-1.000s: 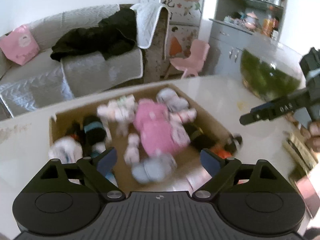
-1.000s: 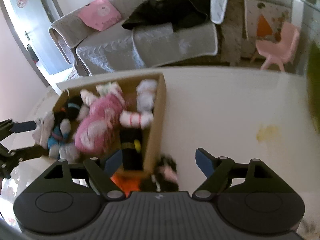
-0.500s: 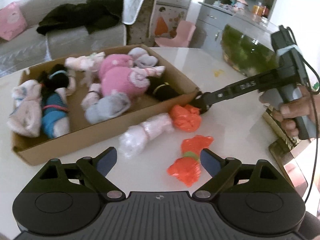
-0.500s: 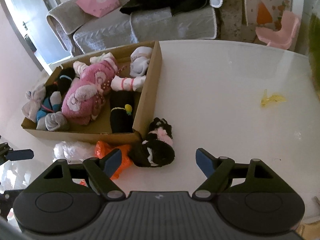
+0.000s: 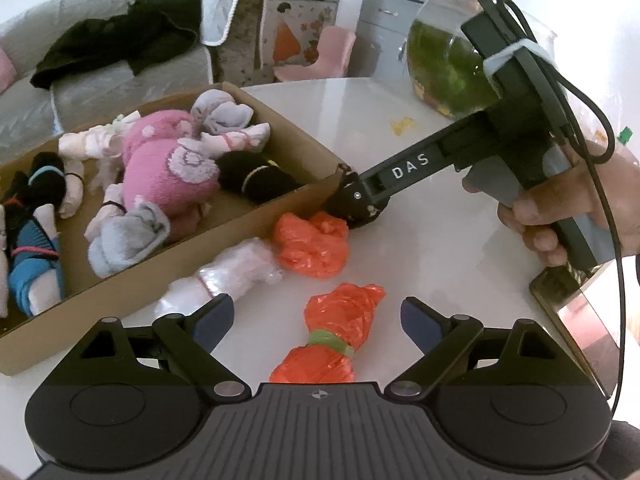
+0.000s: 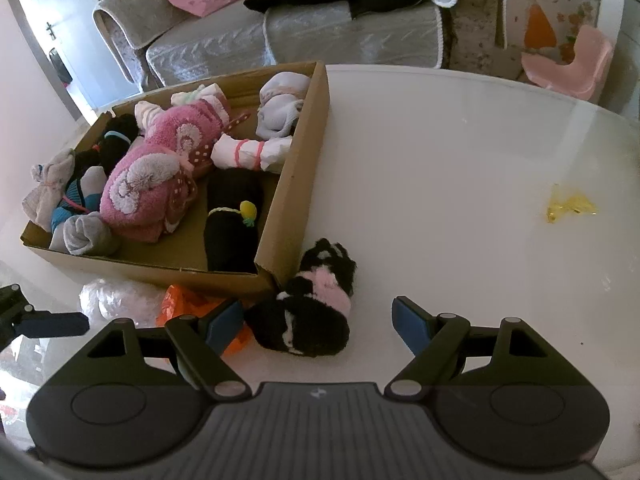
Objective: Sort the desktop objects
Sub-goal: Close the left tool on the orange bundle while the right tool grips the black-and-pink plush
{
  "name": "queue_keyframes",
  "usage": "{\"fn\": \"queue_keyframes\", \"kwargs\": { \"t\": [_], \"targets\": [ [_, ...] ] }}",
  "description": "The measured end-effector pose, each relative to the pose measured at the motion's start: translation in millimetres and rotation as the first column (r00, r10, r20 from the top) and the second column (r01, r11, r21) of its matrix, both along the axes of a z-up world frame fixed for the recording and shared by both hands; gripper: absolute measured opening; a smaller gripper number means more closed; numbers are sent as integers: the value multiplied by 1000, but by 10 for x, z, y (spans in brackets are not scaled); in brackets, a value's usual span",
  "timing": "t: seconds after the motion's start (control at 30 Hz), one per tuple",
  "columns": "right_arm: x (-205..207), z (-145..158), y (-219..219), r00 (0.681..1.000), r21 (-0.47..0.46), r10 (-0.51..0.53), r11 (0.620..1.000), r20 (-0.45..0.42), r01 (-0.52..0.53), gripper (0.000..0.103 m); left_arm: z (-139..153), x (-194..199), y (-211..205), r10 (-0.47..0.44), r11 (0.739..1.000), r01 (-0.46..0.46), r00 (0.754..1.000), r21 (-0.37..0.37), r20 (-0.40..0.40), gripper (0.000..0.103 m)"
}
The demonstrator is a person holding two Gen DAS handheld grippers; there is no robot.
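Orange plastic bundles and a black-and-pink sock roll (image 6: pixel 310 304) wait outside the cardboard box (image 5: pixel 224 236).

The tied orange bundle (image 5: pixel 336 336) lies on the counter (image 5: pixel 440 248) between the jaws of the wide-open, empty left claw (image 5: pixel 316 316); the sock roll sits by the box's near corner, framed by the open, empty right claw (image 6: pixel 318 316). Each claw should be lowered squarely, then closed on the bundle's middle.
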State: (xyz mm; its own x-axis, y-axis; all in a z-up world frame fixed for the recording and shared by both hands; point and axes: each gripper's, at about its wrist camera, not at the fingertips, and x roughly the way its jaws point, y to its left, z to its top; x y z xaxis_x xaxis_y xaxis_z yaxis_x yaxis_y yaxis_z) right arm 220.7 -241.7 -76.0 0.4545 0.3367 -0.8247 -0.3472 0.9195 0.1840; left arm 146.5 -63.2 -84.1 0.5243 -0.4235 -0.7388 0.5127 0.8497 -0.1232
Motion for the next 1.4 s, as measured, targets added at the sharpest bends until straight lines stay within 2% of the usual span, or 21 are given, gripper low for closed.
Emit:
{"fn": "queue_keyframes", "kwargs": {
  "t": [0.23,0.57,0.8,1.03,1.27,1.33,1.37,1.4],
  "targets": [
    [10,-8,-7,1000,2,-2,1000,-6,2,79,-81,-30,-105,-12,999,11,1000,35,25,95],
    [-34,-16,-21,1000,9,-8,1000,-10,8,78,-179,0,-106,0,999,-1,1000,45,17,96],
    [-42,-3,-36,1000,12,-11,1000,-14,11,70,-271,34,-45,14,999,-14,1000,49,4,96],
    [-20,-23,-34,1000,5,-13,1000,-7,13,71,-271,39,-67,-14,999,12,999,47,32,96],
    [-3,-37,-36,1000,-1,-10,1000,0,10,72,-328,34,-144,-46,997,45,999,59,25,95],
    [-27,-39,-32,1000,-7,-16,1000,5,16,65,-320,20,-183,-57,997,55,998,62,27,91],
    [-40,-35,-35,1000,-9,-19,1000,8,19,62,-320,11,-204,-62,996,59,998,72,33,85],
    [-52,-27,-42,1000,-8,-22,1000,9,22,53,-313,-11,-232,-67,994,63,997,90,45,78]
  ]
}}
